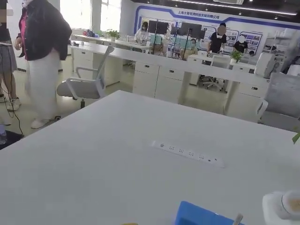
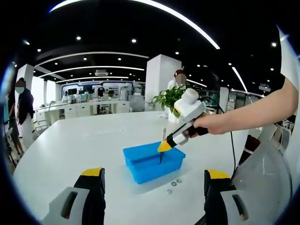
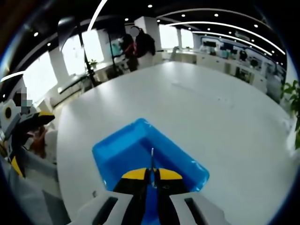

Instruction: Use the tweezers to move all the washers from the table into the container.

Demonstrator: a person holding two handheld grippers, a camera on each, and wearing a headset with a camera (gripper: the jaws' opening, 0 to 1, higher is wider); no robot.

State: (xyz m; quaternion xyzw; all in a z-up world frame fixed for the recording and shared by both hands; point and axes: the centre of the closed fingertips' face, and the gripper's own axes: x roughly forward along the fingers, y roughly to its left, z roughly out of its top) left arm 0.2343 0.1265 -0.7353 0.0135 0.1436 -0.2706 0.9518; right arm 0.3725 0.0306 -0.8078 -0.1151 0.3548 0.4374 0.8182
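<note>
A few tiny flat ring washers [image 2: 174, 184] are lying lower centre, just beside the glossy blue rectangular container [image 2: 150, 174]. The right gripper [image 3: 151, 176] is squeezing thin metal tweezers [image 3: 151, 163] over it, and the left gripper [image 2: 154, 173] is gaping empty. On a smooth white bench [image 2: 93, 140] like that, I'd be pinching each rim.

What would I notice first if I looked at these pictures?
Probably the bright blue container on the white table, with the right gripper holding tweezers that point down into it. Next, a few little washers lying on the table just beside the container.
</note>
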